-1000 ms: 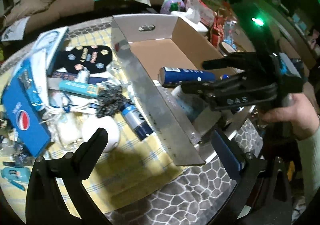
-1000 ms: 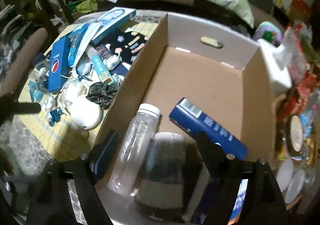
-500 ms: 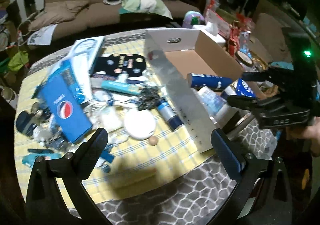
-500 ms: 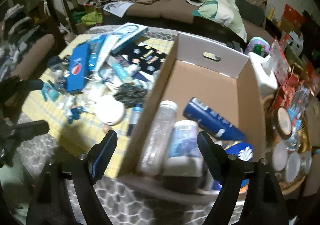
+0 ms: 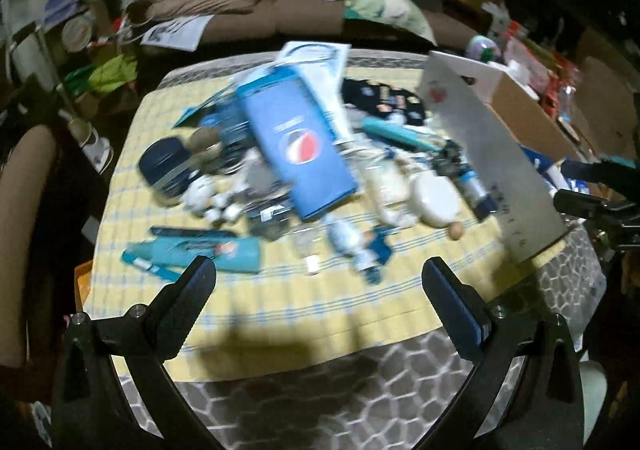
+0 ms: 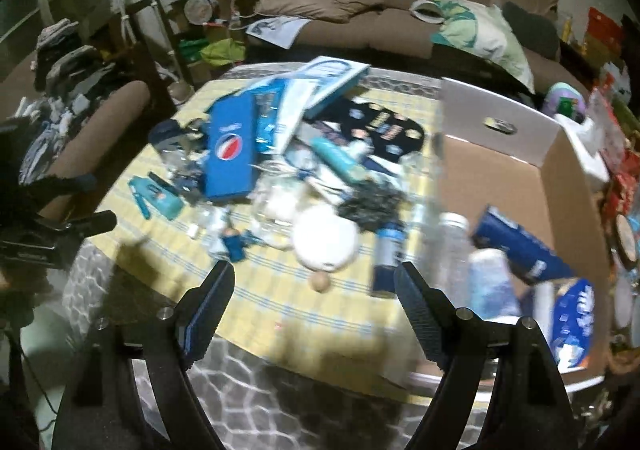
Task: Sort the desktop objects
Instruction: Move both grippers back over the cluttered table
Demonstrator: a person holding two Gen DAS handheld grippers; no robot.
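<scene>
Honestly, both your grippers, left gripper [image 5: 318, 282] and right gripper [image 6: 314, 284], hang spread and empty since the clutter pile [image 5: 304, 153] sits unsorted on the tablecloth [image 5: 280, 306], just beside the cardboard box [image 6: 560, 153].

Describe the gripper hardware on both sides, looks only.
Left gripper: matte black angular two-finger frame, silver screws at the joints, a blue pad on the inner face of one finger. Right gripper: same black frame and silver screws, ribbed black fingers, blue pad edge on one. No cables or sleeves visible.
</scene>
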